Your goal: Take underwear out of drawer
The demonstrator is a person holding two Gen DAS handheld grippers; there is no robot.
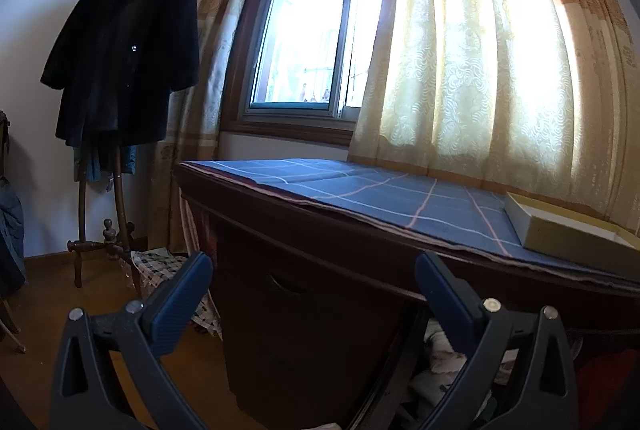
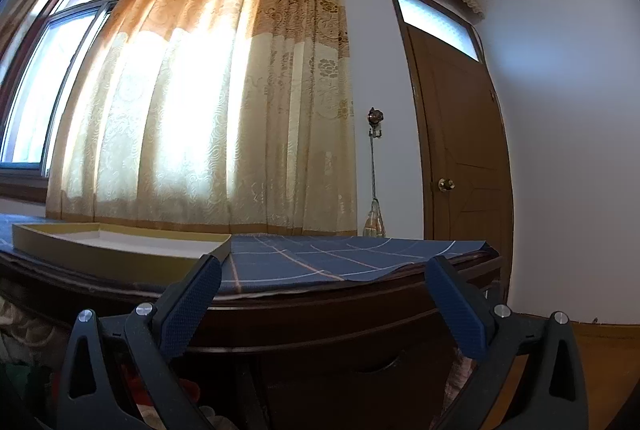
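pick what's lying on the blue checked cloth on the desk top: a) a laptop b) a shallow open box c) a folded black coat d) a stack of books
b, a shallow open box with yellowish sides and a pale inside lies on the blue checked cloth; the black coat hangs on a stand by the window instead.

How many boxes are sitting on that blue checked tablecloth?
1. A shallow, open yellowish box sits on the blue checked tablecloth in front of the curtain; the left wrist view shows the same box at its right edge. Parts of the tabletop are out of view.
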